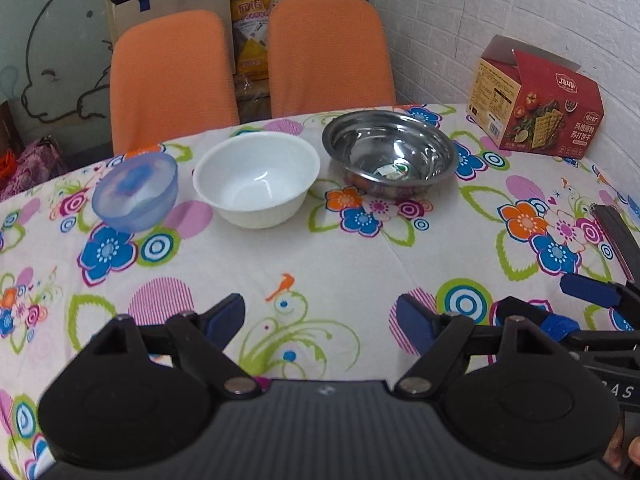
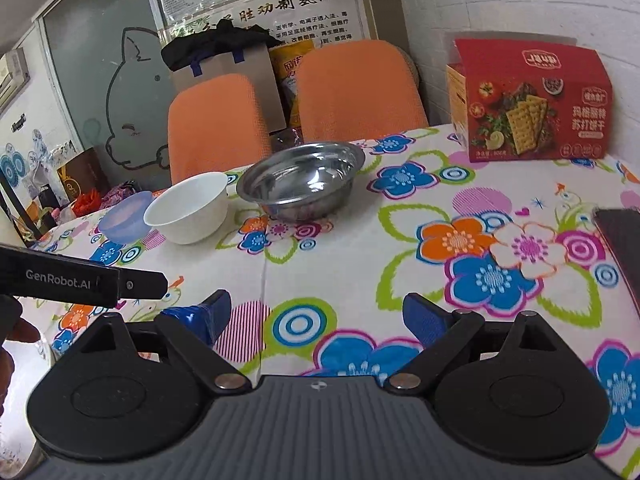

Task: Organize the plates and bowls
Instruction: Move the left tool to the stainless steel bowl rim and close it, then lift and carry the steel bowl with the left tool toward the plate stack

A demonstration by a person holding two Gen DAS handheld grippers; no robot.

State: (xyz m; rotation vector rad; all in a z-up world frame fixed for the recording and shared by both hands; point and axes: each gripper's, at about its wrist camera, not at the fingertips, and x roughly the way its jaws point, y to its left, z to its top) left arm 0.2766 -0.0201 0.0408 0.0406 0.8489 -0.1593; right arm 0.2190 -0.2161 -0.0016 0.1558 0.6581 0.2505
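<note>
Although the task asks to organize them, the three bowls stand separate in a row at the far side of the table point(image 1: 328, 256): the blue plastic bowl point(image 1: 135, 191), the white bowl point(image 1: 256, 178) beside it, then the steel bowl point(image 1: 390, 152). Nothing is stacked yet, so I judge all the work remains. The left gripper point(image 1: 320, 318) and the right gripper point(image 2: 318, 316) hang near the table's front, both released and empty. A cracker box point(image 1: 538, 100) stands by the wall.

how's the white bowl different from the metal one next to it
The white bowl is matte, opaque and narrower; the steel bowl is shiny, reflective and wider. The white bowl looks empty, while the steel bowl shows a small label or reflection at its bottom. Both stand upright on the flowered tablecloth, untouched.
</note>
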